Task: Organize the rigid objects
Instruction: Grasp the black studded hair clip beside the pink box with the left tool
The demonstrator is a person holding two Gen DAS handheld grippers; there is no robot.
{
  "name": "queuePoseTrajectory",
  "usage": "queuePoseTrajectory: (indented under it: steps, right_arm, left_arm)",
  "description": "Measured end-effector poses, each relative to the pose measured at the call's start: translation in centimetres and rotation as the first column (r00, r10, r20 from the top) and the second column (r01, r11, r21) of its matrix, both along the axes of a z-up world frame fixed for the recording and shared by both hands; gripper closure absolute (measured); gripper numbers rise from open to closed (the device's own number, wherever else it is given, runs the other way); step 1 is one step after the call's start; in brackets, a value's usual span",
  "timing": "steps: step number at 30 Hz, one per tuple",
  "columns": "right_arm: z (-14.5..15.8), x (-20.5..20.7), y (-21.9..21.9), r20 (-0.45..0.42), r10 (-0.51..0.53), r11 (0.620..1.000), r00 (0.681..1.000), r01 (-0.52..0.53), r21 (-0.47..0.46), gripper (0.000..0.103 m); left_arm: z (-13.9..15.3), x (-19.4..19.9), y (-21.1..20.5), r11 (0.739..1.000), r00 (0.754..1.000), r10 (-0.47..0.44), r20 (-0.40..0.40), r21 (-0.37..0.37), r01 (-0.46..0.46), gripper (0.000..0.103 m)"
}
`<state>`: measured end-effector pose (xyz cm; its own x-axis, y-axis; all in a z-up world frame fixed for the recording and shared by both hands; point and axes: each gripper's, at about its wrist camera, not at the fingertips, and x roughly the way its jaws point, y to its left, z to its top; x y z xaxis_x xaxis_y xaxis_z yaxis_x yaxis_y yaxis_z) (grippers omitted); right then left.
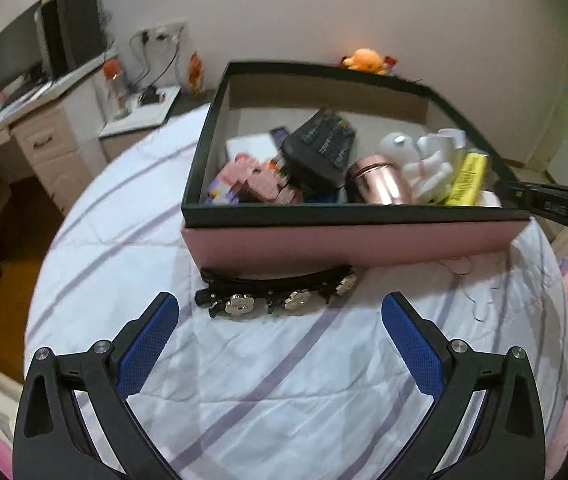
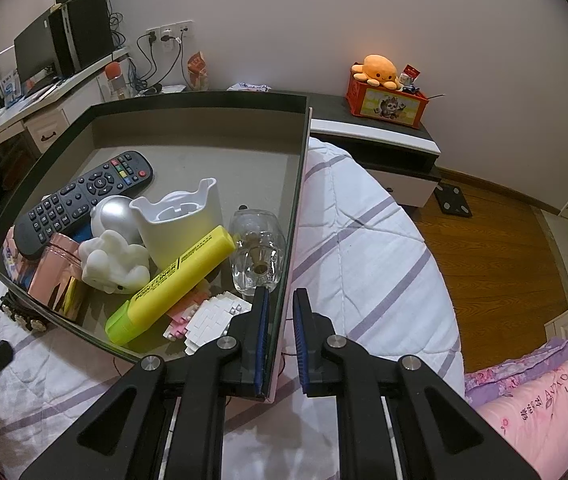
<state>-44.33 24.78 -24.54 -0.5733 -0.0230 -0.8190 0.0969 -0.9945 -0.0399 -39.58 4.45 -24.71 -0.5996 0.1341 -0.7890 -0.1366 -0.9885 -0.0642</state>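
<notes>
In the left wrist view, the left gripper [image 1: 279, 312] hangs nearest the camera with its blue-padded fingers [image 1: 149, 344] spread wide and holding nothing, above a white bedspread with purple stripes [image 1: 284, 380]. Just beyond lies a black hair clip with metal flowers [image 1: 279, 290], touching the near wall of a pink box with a dark rim [image 1: 348, 246]. Inside the box are a black remote control [image 1: 320, 148], a rose-gold cup [image 1: 378, 182], a white figurine [image 1: 430, 174] and a yellow highlighter [image 1: 468, 180]. In the right wrist view, the right gripper [image 2: 281, 320] is clenched on the box's right wall [image 2: 296, 216] near its near corner, one finger inside and one outside. Within lie the highlighter [image 2: 171, 284], remote [image 2: 83, 196], a white holder [image 2: 183, 220], a clear glass bottle [image 2: 257, 252] and white-and-pink brick models [image 2: 207, 316].
</notes>
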Motion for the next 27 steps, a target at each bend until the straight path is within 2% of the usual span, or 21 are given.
queuePoseTrajectory:
  steps: [3, 8, 18, 27]
  right_arm:
    - [0.0, 0.0, 0.0, 0.000, 0.000, 1.000, 1.000, 0.000, -0.002, 0.091]
    - [0.0, 0.0, 0.0, -0.001, 0.001, 1.000, 1.000, -0.001, -0.003, 0.091]
    - [-0.1, 0.0, 0.2, -0.001, 0.004, 1.000, 1.000, -0.004, -0.003, 0.091]
    - [-0.1, 0.0, 0.1, 0.001, 0.008, 1.000, 1.000, -0.008, -0.001, 0.091]
  left_arm:
    - [-0.6, -0.7, -0.2, 0.999, 0.998, 0.052, 0.020, 0.014, -0.052, 0.001]
    - [-1.4, -1.3, 0.0, 0.994, 0.995, 0.086, 0.047, 0.058, -0.089, 0.001]
    - [-2.3, -2.0, 1.3, 0.994, 0.994, 0.102, 0.036, -0.036, -0.100, 0.000]
    - [-2.0, -1.7, 1.3, 0.997, 0.998, 0.057, 0.016, -0.059, -0.056, 0.007]
